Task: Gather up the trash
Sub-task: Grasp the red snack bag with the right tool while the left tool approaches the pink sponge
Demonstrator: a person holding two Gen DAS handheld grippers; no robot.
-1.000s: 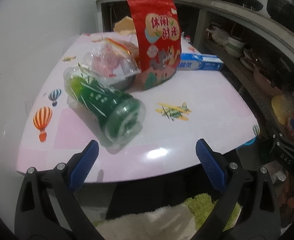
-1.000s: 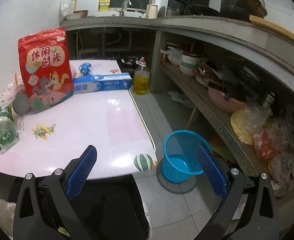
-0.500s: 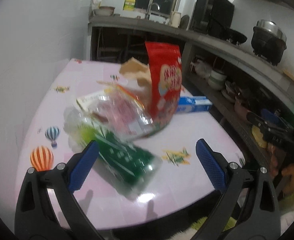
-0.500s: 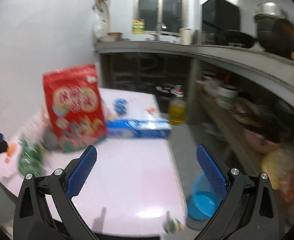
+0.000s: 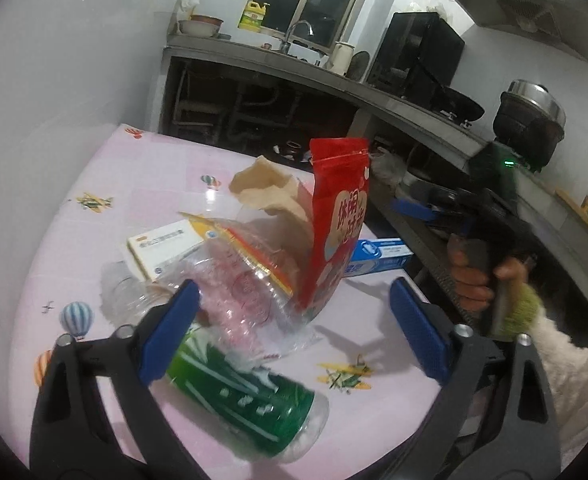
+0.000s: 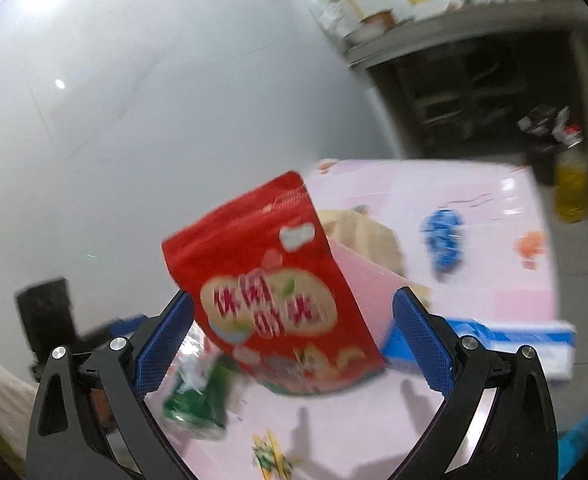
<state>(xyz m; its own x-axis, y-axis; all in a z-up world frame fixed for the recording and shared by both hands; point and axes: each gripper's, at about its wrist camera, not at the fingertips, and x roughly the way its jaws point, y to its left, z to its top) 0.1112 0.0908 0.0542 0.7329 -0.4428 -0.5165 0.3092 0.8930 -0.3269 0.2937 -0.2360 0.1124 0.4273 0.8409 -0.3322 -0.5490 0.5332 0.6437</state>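
left wrist view near table, right wrist view closer, both share red bag

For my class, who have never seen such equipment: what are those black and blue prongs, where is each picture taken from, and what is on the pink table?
No robot here: a person holds a two-finger gripper in each hand, each with a camera looking along its fingers. The left gripper and right gripper are both open, holding nothing. On the pink patterned table lie a green plastic bottle, a crumpled clear plastic wrapper, a white medicine box, a blue and white carton and an upright red snack pouch.
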